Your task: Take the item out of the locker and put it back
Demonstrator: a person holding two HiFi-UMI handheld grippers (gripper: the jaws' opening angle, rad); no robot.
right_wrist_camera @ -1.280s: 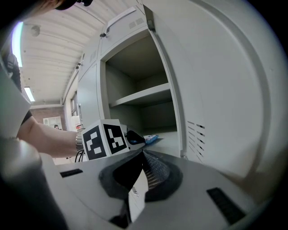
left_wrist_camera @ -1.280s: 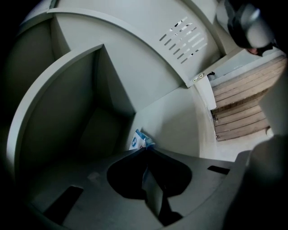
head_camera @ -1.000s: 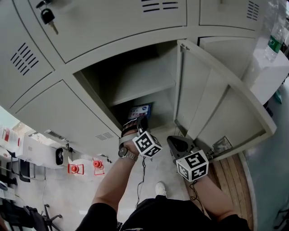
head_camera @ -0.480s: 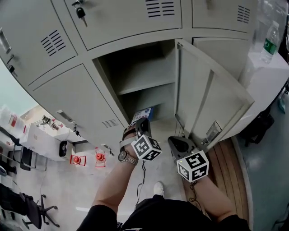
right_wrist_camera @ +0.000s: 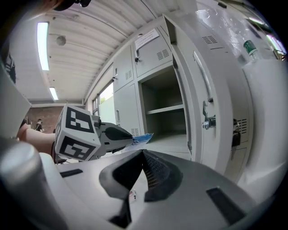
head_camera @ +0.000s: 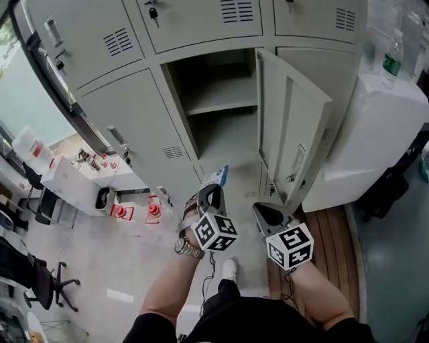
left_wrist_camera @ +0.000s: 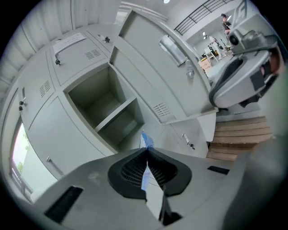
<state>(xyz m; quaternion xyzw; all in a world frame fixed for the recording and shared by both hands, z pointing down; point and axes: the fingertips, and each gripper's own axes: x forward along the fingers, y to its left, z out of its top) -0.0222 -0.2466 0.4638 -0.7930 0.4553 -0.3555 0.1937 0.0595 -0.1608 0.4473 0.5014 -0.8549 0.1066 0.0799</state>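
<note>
My left gripper (head_camera: pixel 213 192) is shut on a thin blue and white packet (head_camera: pixel 216 175), which sticks out past its tips. In the left gripper view the packet (left_wrist_camera: pixel 145 140) stands edge-on between the closed jaws, pointing at the open locker (left_wrist_camera: pixel 108 108). The open locker (head_camera: pixel 221 100) holds one shelf (head_camera: pixel 224 105) and looks bare inside. Its door (head_camera: pixel 291 130) swings out to the right. My right gripper (head_camera: pixel 266 212) hangs beside the left one, shut with nothing in it. From the right gripper view, the left gripper (right_wrist_camera: pixel 120 134) and the packet (right_wrist_camera: pixel 142 138) sit left of the doorway.
A white cabinet (head_camera: pixel 375 134) with a water bottle (head_camera: pixel 391 59) stands right of the door. A wooden platform (head_camera: pixel 335 234) lies under my right arm. Red objects (head_camera: pixel 120 212), boxes and an office chair (head_camera: pixel 43 285) crowd the floor at left. Keys (head_camera: pixel 153 11) hang in an upper locker.
The left gripper has drawn the packet out of the locker's lower compartment and back toward me. The head view has pulled away, so the locker now sits farther off.
</note>
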